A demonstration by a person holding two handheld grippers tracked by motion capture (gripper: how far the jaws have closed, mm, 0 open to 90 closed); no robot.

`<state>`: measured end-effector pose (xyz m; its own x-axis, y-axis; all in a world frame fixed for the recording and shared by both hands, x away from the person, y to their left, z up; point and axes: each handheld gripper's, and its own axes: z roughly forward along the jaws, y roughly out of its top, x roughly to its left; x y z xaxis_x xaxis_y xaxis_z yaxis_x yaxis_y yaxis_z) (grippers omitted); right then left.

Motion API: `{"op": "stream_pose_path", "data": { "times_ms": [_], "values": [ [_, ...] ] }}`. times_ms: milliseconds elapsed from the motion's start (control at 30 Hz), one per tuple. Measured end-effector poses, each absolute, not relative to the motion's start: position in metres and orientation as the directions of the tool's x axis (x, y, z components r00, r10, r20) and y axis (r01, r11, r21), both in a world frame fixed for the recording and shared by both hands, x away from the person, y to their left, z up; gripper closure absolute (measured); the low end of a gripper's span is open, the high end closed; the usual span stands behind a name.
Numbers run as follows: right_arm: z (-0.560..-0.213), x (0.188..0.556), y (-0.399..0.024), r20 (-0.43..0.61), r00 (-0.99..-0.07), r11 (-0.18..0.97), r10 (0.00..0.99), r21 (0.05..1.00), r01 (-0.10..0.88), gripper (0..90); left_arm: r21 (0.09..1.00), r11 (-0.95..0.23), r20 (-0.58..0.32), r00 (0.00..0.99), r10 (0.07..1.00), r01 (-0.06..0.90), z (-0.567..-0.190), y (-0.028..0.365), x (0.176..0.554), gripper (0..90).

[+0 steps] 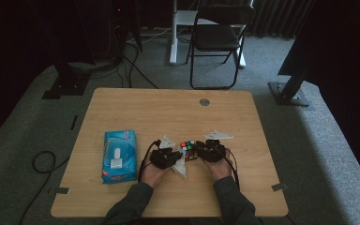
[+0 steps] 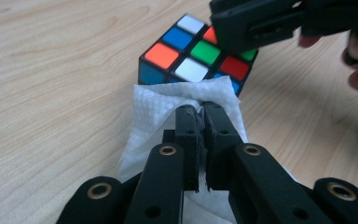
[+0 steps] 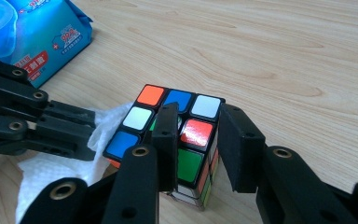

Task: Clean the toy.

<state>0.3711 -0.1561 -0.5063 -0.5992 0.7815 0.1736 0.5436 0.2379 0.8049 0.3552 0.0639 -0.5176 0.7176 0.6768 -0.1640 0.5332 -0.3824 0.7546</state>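
A scrambled Rubik's cube [image 1: 188, 150] rests on the wooden table [image 1: 168, 108] near the front, between both hands. My right gripper [image 3: 198, 116] is shut on the cube [image 3: 150, 95], one jaw lying over its top and the other against its right side. My left gripper [image 2: 203, 109] is shut on a white wipe [image 2: 149, 116], whose folded edge touches the near face of the cube [image 2: 191, 60]. In the high view the left gripper [image 1: 171, 157] is just left of the cube, the right gripper [image 1: 201, 151] just right of it, and the wipe [image 1: 180, 166] trails toward the front edge.
A blue packet of wet wipes [image 1: 119, 157] lies on the table's left side, a hand's width from the left gripper. A round grommet [image 1: 205, 101] is set in the far edge. A folding chair [image 1: 218, 37] stands on the carpet beyond the table.
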Motion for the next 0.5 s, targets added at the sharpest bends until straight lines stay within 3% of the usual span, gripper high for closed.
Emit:
{"op": "stream_pose_path", "data": {
  "times_ms": [233,500],
  "values": [
    [-0.507,0.371,-0.156,0.174,-0.596,0.234,0.784,0.806,0.543,69.2,0.706,-0.434,-0.139,0.709,0.691,0.560,-0.540,0.057,0.358,86.0],
    [-0.506,0.371,-0.156,0.169,-0.596,0.238,0.785,0.807,0.541,69.4,0.713,-0.428,-0.136,0.709,0.692,0.555,-0.541,0.057,0.358,85.7]
  ]
}}
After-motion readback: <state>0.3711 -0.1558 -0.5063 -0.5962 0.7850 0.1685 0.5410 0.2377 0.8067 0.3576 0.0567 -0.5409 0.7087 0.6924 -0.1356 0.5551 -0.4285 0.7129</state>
